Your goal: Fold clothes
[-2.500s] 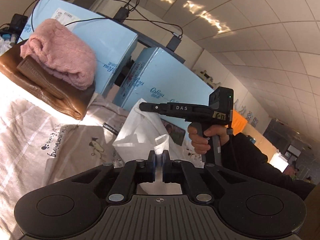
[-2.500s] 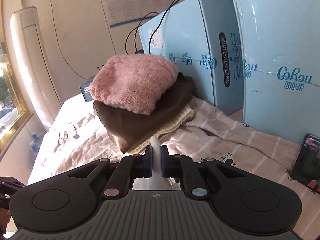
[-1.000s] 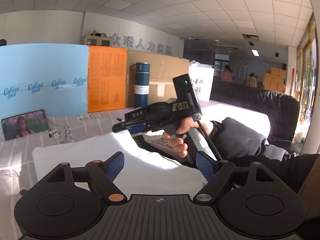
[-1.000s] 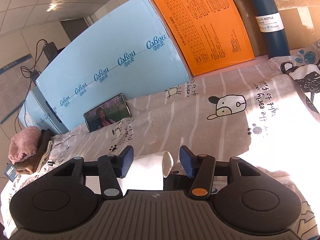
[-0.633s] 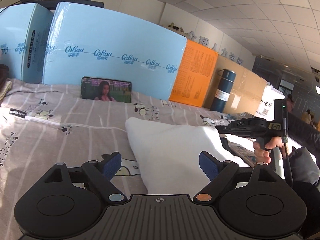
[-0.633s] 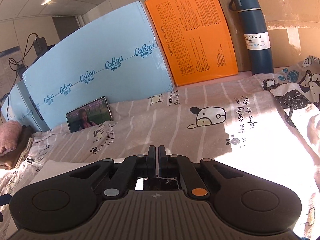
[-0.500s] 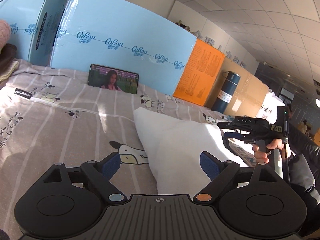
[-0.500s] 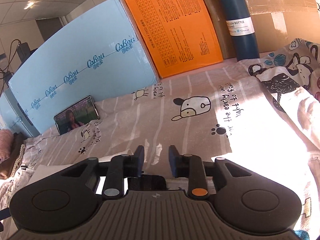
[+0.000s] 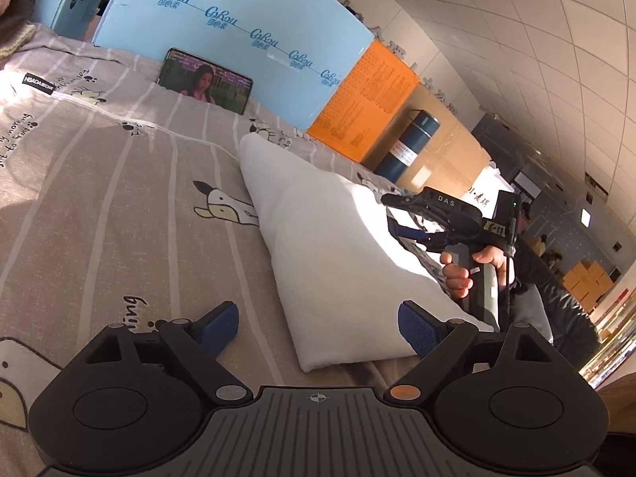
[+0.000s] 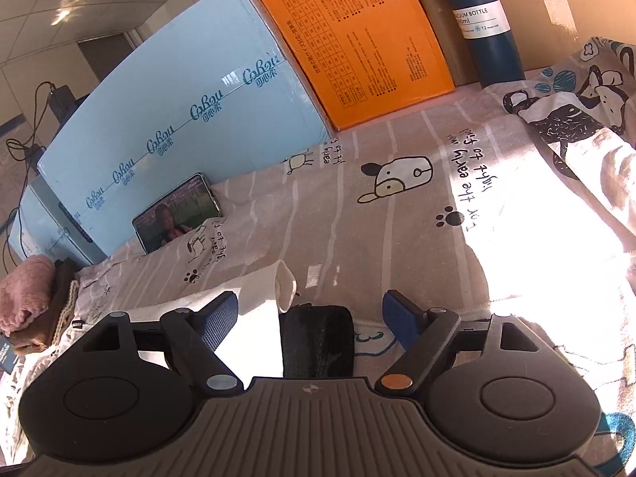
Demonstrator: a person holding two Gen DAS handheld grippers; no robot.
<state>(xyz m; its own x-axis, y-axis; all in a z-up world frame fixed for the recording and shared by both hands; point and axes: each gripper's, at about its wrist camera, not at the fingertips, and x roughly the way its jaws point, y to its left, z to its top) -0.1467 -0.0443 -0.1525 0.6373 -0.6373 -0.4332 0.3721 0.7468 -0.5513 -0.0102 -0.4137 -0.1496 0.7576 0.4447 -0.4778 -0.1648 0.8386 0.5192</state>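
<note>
A white folded garment lies flat on the grey cartoon-print sheet. My left gripper hovers over its near corner, open, its blue pads apart and holding nothing. In the left wrist view a hand holds my right gripper at the garment's far right edge. In the right wrist view my right gripper is open and wide. Between its pads lie the white garment's rolled cuff and a black piece of cloth. Neither pad touches them.
A phone leans on the long blue box at the back, beside an orange box and a blue bottle. A pink sweater on brown clothes sits far left. A patterned cloth lies to the right.
Both grippers held the white garment up 2.5 s ago and have let it go onto the sheet. The right gripper shut briefly, then opened wide. The left gripper tilted down toward the garment.
</note>
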